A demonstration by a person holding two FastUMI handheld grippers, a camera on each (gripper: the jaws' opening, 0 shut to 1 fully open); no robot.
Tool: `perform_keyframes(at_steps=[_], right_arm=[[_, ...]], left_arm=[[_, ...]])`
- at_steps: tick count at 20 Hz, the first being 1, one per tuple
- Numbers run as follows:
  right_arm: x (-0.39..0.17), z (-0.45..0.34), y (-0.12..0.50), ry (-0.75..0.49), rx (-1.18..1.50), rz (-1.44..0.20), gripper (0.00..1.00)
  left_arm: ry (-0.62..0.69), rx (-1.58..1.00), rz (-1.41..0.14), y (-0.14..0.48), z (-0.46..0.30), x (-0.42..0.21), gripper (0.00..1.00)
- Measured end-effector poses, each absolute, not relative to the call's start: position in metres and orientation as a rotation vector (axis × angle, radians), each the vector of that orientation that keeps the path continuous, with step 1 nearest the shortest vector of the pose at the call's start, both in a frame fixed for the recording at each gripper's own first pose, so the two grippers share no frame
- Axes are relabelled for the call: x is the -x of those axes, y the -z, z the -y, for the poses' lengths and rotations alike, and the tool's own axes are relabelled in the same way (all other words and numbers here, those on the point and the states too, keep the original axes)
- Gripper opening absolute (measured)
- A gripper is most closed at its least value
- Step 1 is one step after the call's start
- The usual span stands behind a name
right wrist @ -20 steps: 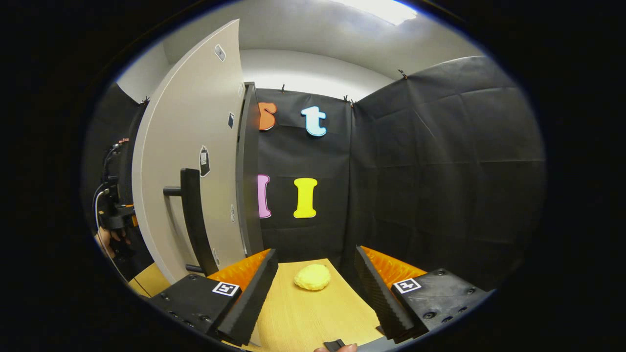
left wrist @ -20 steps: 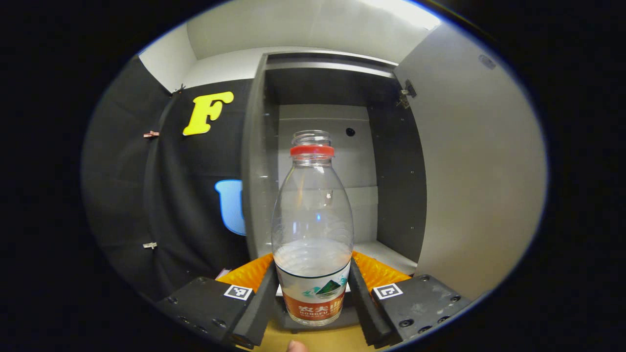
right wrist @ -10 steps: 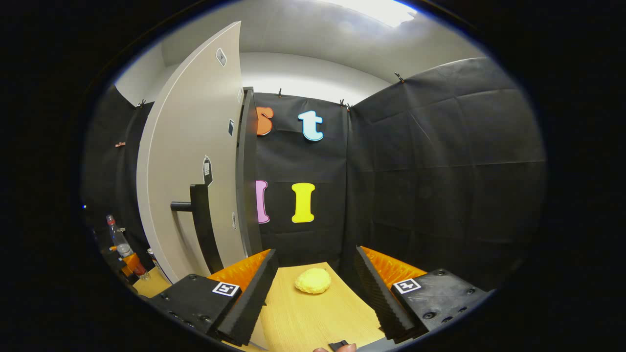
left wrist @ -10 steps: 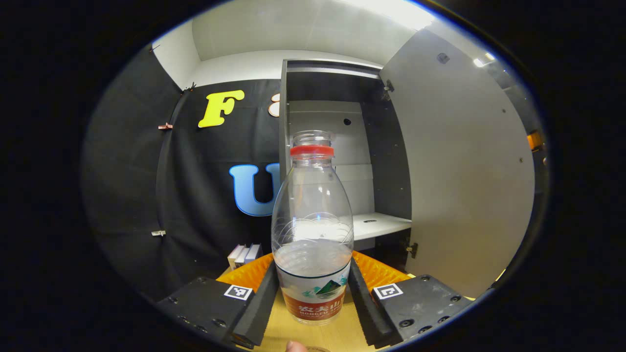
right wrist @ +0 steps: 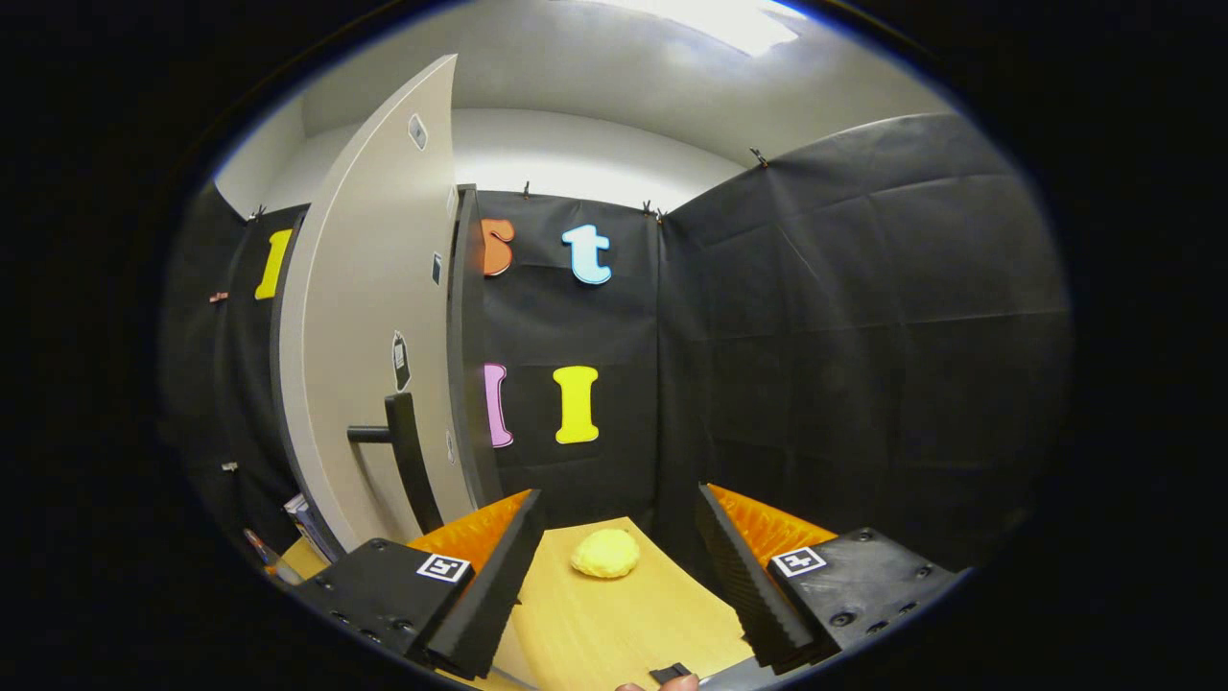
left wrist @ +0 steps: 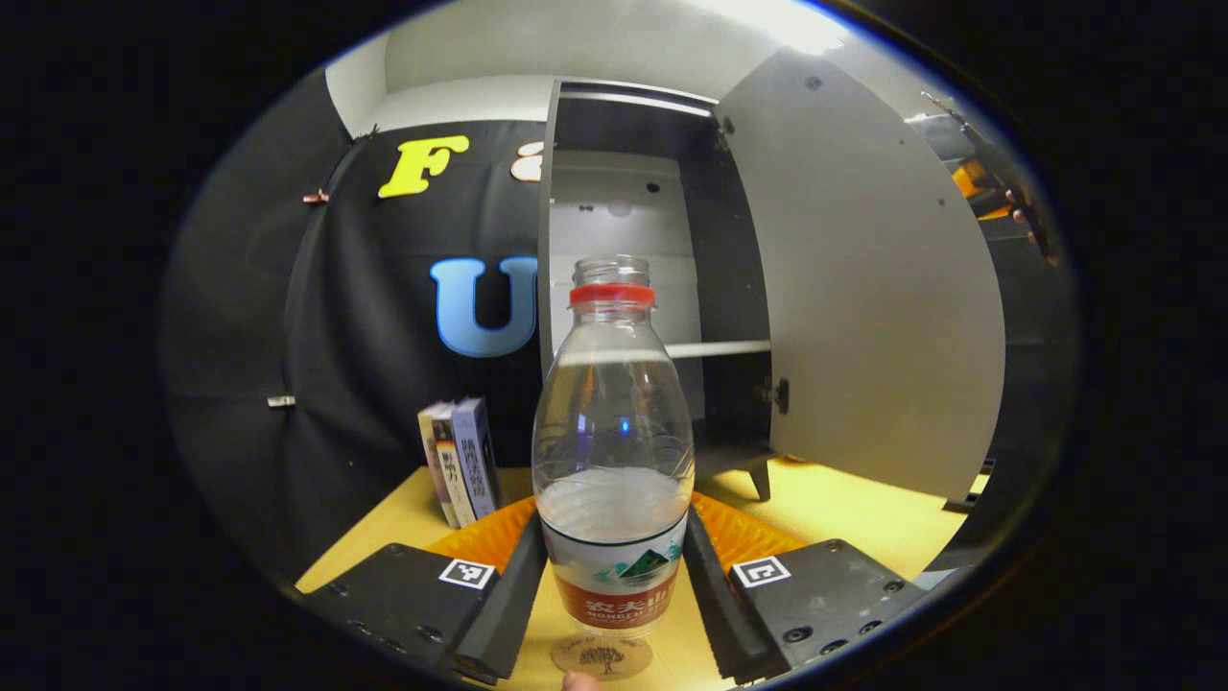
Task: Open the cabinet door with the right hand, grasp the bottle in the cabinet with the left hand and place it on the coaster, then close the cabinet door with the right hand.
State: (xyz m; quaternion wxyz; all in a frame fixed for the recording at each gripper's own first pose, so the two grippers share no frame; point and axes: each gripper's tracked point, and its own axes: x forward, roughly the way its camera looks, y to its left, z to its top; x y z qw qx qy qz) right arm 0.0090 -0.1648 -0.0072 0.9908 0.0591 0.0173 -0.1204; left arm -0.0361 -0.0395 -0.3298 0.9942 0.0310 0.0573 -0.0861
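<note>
In the left gripper view a clear bottle [left wrist: 614,451] with a red neck ring and a red label stands upright between my left gripper's [left wrist: 614,614] fingers, which are shut on its lower part. Its base hangs just above a round wooden coaster [left wrist: 602,657] on the table. Behind it the cabinet [left wrist: 662,278] stands open, its pale door [left wrist: 854,288] swung out to the right. In the right gripper view my right gripper [right wrist: 614,576] is open with nothing between its fingers, just right of the door [right wrist: 369,336] and its dark handle [right wrist: 408,461].
Two or three books [left wrist: 459,461] stand upright left of the cabinet on the wooden table [left wrist: 863,518]. A yellow lumpy object [right wrist: 604,554] lies on the table ahead of the right gripper. The other hand and gripper [left wrist: 998,192] show far right past the door.
The left gripper has carried the bottle back out of the cabinet and down; the coaster has come into sight under it. The right gripper drifted slightly away from the door.
</note>
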Motion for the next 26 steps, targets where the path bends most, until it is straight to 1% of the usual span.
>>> perform_keyframes(at_steps=[3,5,8,13,22,23,24,25,26], right_arm=[[-0.007,0.172,-0.004,0.252,-0.128,0.0,0.98],[-0.003,0.181,-0.003,0.283,-0.125,-0.009,0.98],[0.002,0.185,0.003,0.313,-0.127,-0.043,0.98],[0.014,0.186,-0.003,0.35,-0.094,-0.055,0.98],[0.018,0.181,-0.009,0.365,-0.08,-0.058,0.98],[0.019,0.18,-0.009,0.36,-0.079,-0.061,0.98],[0.019,0.178,-0.009,0.357,-0.074,-0.061,0.98],[0.02,0.177,-0.009,0.354,-0.067,-0.06,0.98],[0.02,0.175,-0.009,0.351,-0.062,-0.059,0.98]], left_arm=[[0.204,-0.07,-0.143,0.371,0.035,0.042,0.75],[0.236,-0.047,-0.142,0.39,0.034,0.04,0.75],[0.244,-0.029,-0.149,0.409,0.028,0.032,0.77],[0.265,-0.032,-0.153,0.423,0.028,0.025,0.77],[0.277,-0.042,-0.19,0.441,0.022,0.032,0.8],[0.28,-0.043,-0.196,0.442,0.023,0.033,0.81],[0.286,-0.041,-0.207,0.444,0.024,0.035,0.89],[0.287,-0.04,-0.212,0.443,0.024,0.037,0.93],[0.287,-0.04,-0.21,0.441,0.023,0.038,0.94]])
